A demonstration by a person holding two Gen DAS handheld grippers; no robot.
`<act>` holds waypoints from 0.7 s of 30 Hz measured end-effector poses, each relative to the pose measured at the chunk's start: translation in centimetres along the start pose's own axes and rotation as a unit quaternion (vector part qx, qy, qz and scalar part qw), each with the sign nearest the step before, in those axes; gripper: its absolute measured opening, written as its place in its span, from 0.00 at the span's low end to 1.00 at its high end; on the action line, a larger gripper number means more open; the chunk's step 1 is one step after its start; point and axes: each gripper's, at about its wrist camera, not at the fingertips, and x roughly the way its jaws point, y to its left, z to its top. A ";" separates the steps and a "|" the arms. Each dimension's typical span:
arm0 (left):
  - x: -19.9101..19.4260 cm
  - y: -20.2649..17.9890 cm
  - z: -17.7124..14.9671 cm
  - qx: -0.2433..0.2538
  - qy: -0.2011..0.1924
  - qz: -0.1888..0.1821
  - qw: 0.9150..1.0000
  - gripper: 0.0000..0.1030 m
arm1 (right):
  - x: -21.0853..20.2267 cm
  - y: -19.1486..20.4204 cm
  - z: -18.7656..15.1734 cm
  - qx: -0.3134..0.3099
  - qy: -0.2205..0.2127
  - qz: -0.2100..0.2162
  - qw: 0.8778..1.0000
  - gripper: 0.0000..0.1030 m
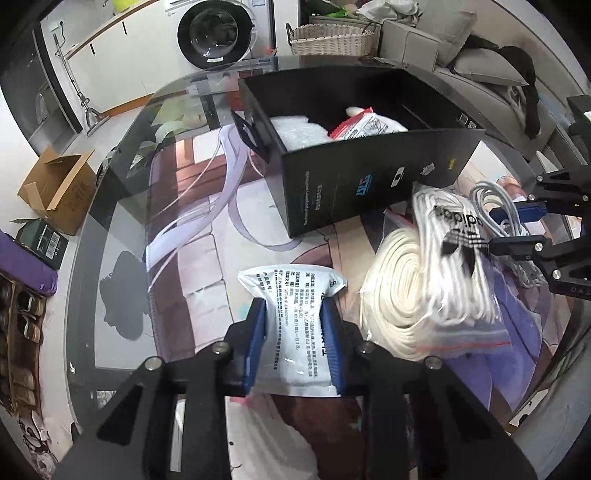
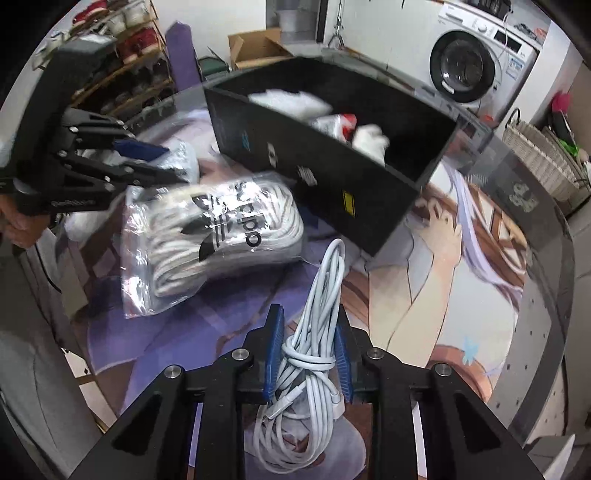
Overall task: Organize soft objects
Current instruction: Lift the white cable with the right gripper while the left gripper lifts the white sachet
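My left gripper (image 1: pixel 295 314) is shut on a white printed pouch (image 1: pixel 295 325), held above the table mat. My right gripper (image 2: pixel 308 325) is shut on a coiled white cable (image 2: pixel 314 354). A black open box (image 1: pixel 369 184) stands ahead of both grippers; it also shows in the right wrist view (image 2: pixel 332 177) and holds white soft packets and a red-and-white packet (image 1: pixel 362 123). A clear zip bag of white rope (image 1: pixel 436 273) with an adidas logo lies between the grippers, also in the right wrist view (image 2: pixel 214 236). The left gripper shows in the right wrist view (image 2: pixel 166 162).
The round glass table (image 1: pixel 122 184) carries an anime-print mat (image 2: pixel 461 277). A wicker basket (image 1: pixel 332 38), washing machine (image 1: pixel 214 35), sofa with cushions (image 1: pixel 480 66), cardboard box (image 1: pixel 59 188) and shoe rack (image 2: pixel 129 55) surround the table.
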 end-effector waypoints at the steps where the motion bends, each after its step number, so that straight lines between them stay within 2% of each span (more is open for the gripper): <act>1: -0.2 0.0 0.0 0.000 -0.004 -0.002 1.000 0.27 | -0.4 0.0 0.2 0.001 -0.007 0.000 1.000 0.25; 4: -1.0 -0.1 0.1 0.003 -0.023 -0.005 1.000 0.27 | -1.6 0.0 0.5 0.007 -0.027 0.003 1.000 0.25; 7: -2.5 -0.3 0.3 0.004 -0.061 0.009 0.998 0.27 | -2.7 -0.3 0.7 0.015 -0.050 0.000 0.999 0.24; 9: -4.3 -0.3 0.4 -0.001 -0.119 0.039 0.992 0.27 | -3.9 -0.7 0.9 0.025 -0.089 -0.011 0.996 0.22; 13: -7.3 -0.1 0.5 -0.010 -0.201 0.044 0.979 0.27 | -6.3 -1.1 1.0 0.045 -0.149 -0.025 0.987 0.21; 15: -8.8 -0.2 0.2 -0.010 -0.242 0.048 0.969 0.27 | -7.9 -1.0 1.1 0.045 -0.190 -0.026 0.980 0.19; 16: -9.3 -0.2 0.1 -0.009 -0.255 0.044 0.966 0.27 | -8.4 -0.8 1.3 0.045 -0.202 -0.029 0.978 0.13; 21: -11.3 -0.4 -0.6 -0.002 -0.311 0.047 0.949 0.28 | -12.1 0.9 1.2 0.015 -0.302 -0.031 0.953 0.13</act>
